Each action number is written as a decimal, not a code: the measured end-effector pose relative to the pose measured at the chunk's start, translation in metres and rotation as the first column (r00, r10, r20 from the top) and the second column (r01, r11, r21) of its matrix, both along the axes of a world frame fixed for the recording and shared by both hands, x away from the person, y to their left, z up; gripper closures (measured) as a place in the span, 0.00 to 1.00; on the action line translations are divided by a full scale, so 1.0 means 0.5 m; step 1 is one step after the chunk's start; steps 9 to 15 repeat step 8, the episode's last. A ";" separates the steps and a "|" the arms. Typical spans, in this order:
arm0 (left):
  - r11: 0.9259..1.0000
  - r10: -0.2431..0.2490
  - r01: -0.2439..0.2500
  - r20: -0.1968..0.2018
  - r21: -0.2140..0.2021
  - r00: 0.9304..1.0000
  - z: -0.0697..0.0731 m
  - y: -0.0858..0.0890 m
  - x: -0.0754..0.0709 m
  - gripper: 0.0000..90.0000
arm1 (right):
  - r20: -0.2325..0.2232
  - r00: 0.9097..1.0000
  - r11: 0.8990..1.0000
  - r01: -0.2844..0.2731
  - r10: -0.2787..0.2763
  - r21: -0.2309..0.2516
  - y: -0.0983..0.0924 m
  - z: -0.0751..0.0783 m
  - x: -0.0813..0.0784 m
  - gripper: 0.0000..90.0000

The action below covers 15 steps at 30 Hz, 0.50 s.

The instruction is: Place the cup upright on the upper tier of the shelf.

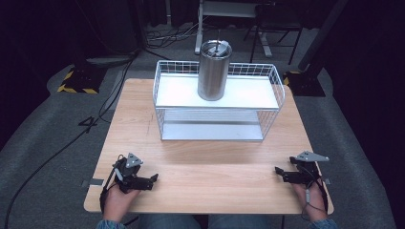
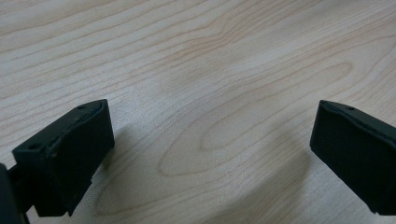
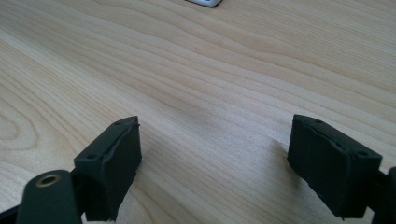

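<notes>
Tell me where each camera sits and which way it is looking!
High view: above the person's side, looking forward and down at the wooden table, white wire rack and steel tumbler; both hands show, holding the left gripper and right gripper.
Left gripper view: rides the left gripper, looking along its open jaws at bare wood.
Right gripper view: rides the right gripper, jaws open, facing wood and a rack corner.
Shared: the tabletop's wood grain.

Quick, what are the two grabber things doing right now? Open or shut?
Left black two-jaw gripper: open, holding nothing, over the light wooden table.
Right black two-jaw gripper: open, holding nothing.
</notes>
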<state>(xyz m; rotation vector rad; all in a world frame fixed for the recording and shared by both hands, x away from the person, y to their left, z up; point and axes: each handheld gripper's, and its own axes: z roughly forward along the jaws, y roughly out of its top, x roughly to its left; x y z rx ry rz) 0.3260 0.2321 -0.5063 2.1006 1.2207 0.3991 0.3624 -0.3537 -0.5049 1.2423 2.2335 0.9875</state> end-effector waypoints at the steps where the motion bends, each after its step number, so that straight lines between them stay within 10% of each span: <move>1: 1.000 -0.002 0.002 -0.001 0.008 1.000 0.000 -0.001 0.000 0.00 | 0.000 1.000 1.000 0.000 0.000 0.000 0.000 0.000 0.000 0.20; 15: 0.999 -0.019 0.019 0.004 0.043 1.000 -0.001 -0.006 0.000 0.00 | 0.000 1.000 1.000 0.001 -0.001 -0.001 0.000 0.000 0.000 0.20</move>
